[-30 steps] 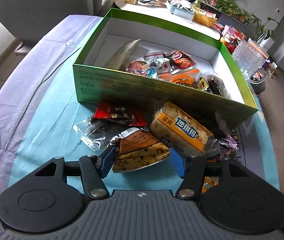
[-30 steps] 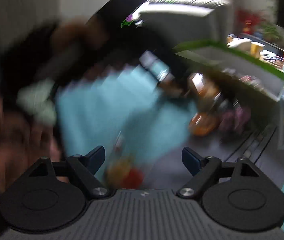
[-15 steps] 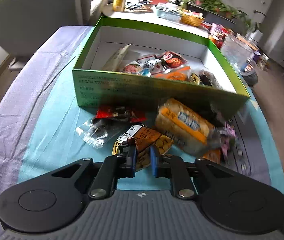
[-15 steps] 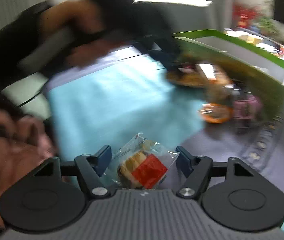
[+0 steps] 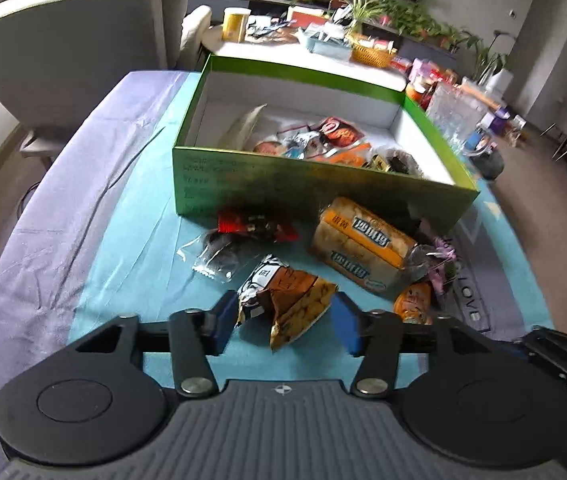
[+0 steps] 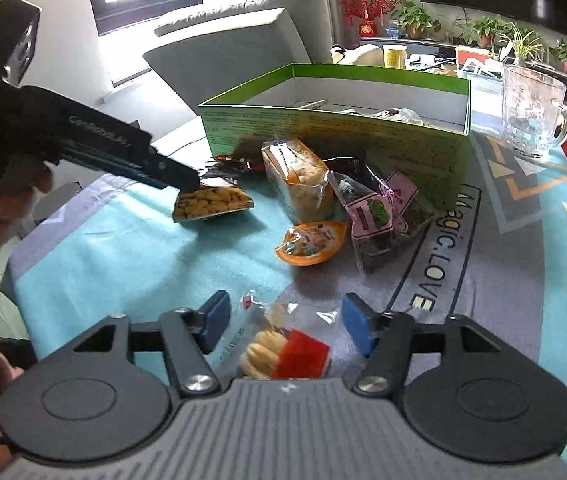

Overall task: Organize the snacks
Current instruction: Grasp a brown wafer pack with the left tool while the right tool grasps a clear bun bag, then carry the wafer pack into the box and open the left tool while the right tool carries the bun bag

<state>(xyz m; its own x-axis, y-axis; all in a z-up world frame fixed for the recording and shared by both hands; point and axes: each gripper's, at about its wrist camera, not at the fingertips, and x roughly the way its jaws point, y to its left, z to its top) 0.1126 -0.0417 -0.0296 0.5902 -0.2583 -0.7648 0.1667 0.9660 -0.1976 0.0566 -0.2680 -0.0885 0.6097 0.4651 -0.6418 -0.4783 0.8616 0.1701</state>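
Note:
A green box [image 5: 315, 188] with several snacks inside stands on the teal cloth; it also shows in the right wrist view [image 6: 335, 132]. Loose snacks lie in front of it: an orange cake loaf [image 5: 359, 248], a red packet [image 5: 255, 226], a clear dark packet [image 5: 215, 254]. My left gripper [image 5: 281, 318] is open with a brown peanut packet [image 5: 291, 300] between its fingers; the right wrist view shows that packet [image 6: 211, 204] off the cloth at the finger. My right gripper [image 6: 285, 322] is open around a clear biscuit packet [image 6: 279, 348] on the cloth.
An orange jelly cup [image 6: 309, 242] and pink packets [image 6: 375, 212] lie beside the loaf. A glass mug [image 6: 531, 116] stands right of the box. A grey sofa [image 5: 63, 40] and a cluttered white table [image 5: 303, 48] are behind.
My left gripper shut on the peanut packet, then opened again, and drew back from the box. My right gripper swung to the biscuit packet, which now lies between its open fingers.

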